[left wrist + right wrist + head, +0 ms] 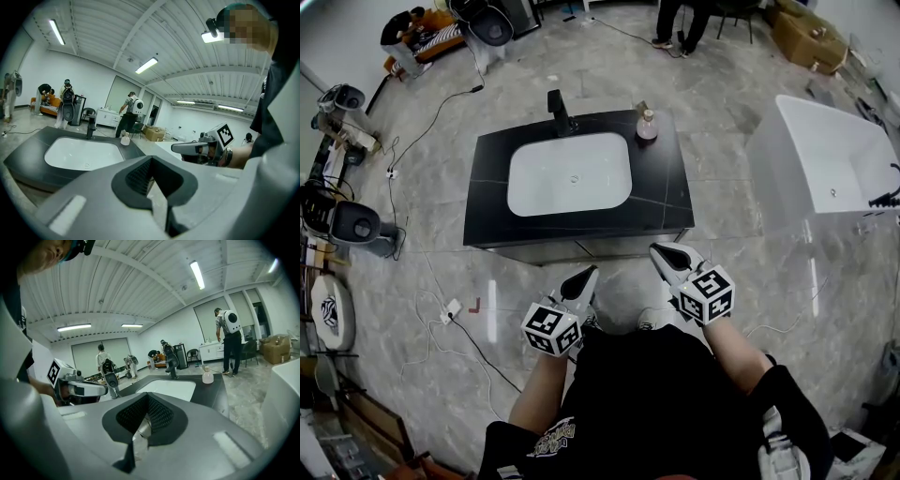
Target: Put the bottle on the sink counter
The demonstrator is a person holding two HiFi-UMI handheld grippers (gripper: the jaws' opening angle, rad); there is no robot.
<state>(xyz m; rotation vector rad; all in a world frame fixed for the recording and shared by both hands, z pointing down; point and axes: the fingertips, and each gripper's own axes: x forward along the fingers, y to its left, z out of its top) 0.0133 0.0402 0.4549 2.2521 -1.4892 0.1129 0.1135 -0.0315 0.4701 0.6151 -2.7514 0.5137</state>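
A small pale pink bottle (647, 125) stands upright on the black sink counter (661, 202), at its far right corner, right of the black faucet (557, 112) and the white basin (569, 173). The same bottle (124, 138) shows far off in the left gripper view and, as a small bottle (207, 376), in the right gripper view. My left gripper (580, 279) and right gripper (669, 255) hang close to my body, in front of the counter's near edge and apart from it. Both are shut with nothing in them.
A white bathtub (830, 169) stands to the right of the counter. Cables (441, 319) trail over the marble floor at the left, near round fan-like equipment (356, 225). People (680, 23) and cardboard boxes (811, 37) are at the far end of the room.
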